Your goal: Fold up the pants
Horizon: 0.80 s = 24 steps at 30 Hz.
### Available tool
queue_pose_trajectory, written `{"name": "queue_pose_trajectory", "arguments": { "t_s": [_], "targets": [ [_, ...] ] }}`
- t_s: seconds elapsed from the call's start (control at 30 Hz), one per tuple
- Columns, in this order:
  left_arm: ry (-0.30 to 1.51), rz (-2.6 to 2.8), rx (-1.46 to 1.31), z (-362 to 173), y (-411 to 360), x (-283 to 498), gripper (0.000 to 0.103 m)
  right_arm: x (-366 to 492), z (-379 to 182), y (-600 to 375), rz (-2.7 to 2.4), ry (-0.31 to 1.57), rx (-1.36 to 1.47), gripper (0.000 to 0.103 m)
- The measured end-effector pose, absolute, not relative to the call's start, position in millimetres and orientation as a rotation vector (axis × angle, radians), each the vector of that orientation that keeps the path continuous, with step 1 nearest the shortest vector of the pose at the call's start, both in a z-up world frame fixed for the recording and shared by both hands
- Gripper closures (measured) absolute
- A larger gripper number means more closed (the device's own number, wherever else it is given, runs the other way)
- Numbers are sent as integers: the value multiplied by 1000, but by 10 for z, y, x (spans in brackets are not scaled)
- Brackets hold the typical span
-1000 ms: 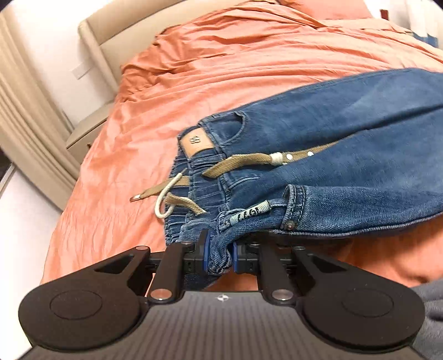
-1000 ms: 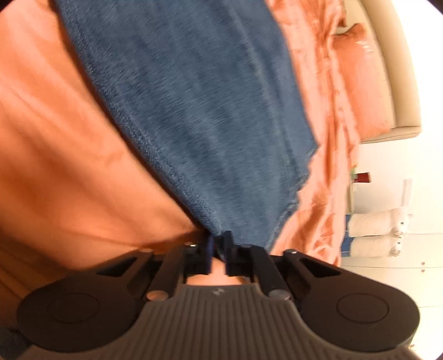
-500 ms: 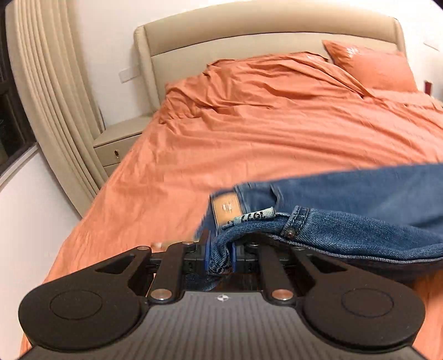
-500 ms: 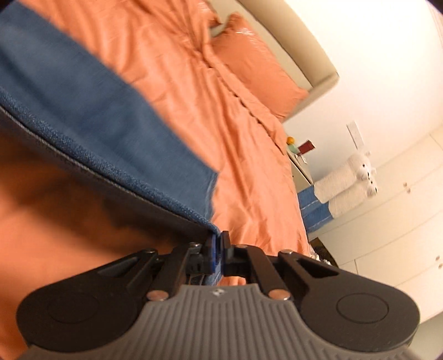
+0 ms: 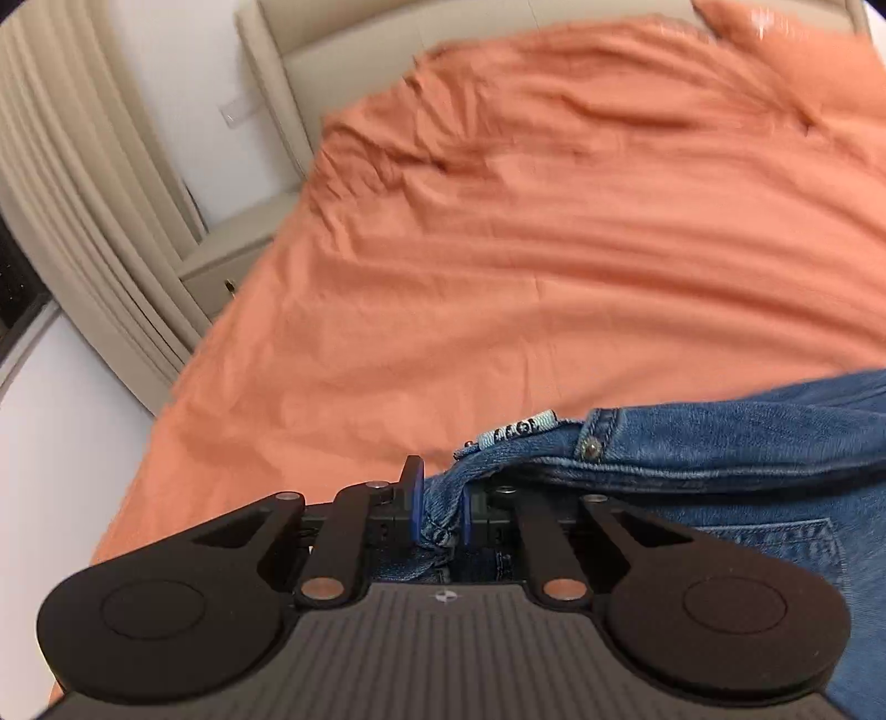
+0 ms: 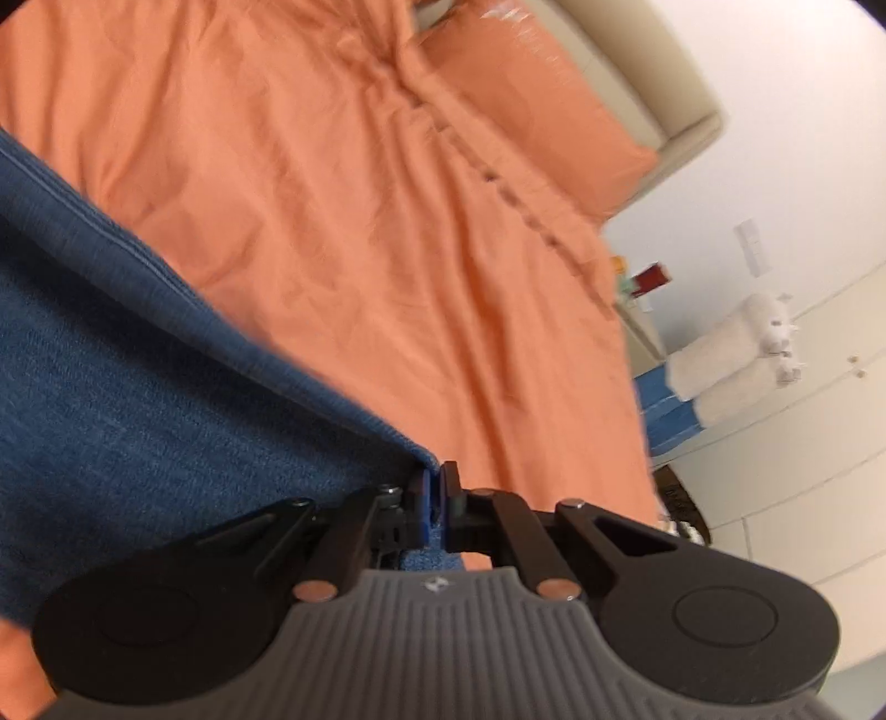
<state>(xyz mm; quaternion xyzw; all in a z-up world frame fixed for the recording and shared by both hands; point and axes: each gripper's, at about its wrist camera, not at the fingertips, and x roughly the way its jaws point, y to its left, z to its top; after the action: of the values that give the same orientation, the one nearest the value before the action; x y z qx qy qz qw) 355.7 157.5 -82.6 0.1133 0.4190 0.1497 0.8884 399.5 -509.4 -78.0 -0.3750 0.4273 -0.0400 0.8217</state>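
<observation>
Change: the jeans (image 5: 720, 443) have slid down and right in the left wrist view since half a second ago, and the leather waistband patch seen then is out of sight.
Left gripper (image 5: 440, 512): fingers clamped on a bunched fold of denim at the waistband, just beside a rivet (image 5: 591, 444) and a pale woven tab (image 5: 518, 429).
Right gripper (image 6: 434, 501): fingers squeezed almost together on the denim's corner edge (image 6: 166, 399).
Jeans' place: stretched between both grippers above the orange duvet (image 5: 526, 266).
Edges: a straight seamed edge runs up-left from the right grip.
Open room: broad bare duvet ahead, up to the beige headboard (image 5: 343, 50) and orange pillow (image 6: 531, 99).
Bed's left side: nightstand (image 5: 232, 260), curtain (image 5: 83, 183).
</observation>
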Motion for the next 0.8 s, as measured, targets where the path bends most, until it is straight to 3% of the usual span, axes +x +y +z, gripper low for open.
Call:
{"name": "queue_pose_trajectory", "arguments": {
  "t_s": [0.23,0.43,0.53,0.57,0.6,0.63,0.67,0.7,0.8],
  "targets": [
    [948,310,272,-1248,1587,3924,88,4542,-1536,-5037,-59,1011,-838,103],
    [973,306,320,-1337,1542,3992,83,4613,-1746,-5028,-62,1013,-835,103],
    [978,304,399,-1281,1466,3956,77,4546,-1680,-5012,-82,1002,-824,97],
    [980,304,410,-1244,1454,3931,73,4521,-1638,-5011,-96,996,-821,86],
    [982,301,410,-1200,1456,3909,67,4492,-1581,-5015,-113,984,-821,66],
    [981,305,407,-1155,1469,3897,58,4465,-1507,-5025,-123,969,-819,57],
    [974,311,394,-1097,1495,3878,18,4416,-1424,-5023,-135,948,-809,45],
    [955,294,364,-1019,1530,3843,0,4361,-1329,-5015,-145,933,-788,42],
    [923,278,278,-776,1616,3713,0,4213,-1093,-4954,-138,918,-701,42]
  ]
}}
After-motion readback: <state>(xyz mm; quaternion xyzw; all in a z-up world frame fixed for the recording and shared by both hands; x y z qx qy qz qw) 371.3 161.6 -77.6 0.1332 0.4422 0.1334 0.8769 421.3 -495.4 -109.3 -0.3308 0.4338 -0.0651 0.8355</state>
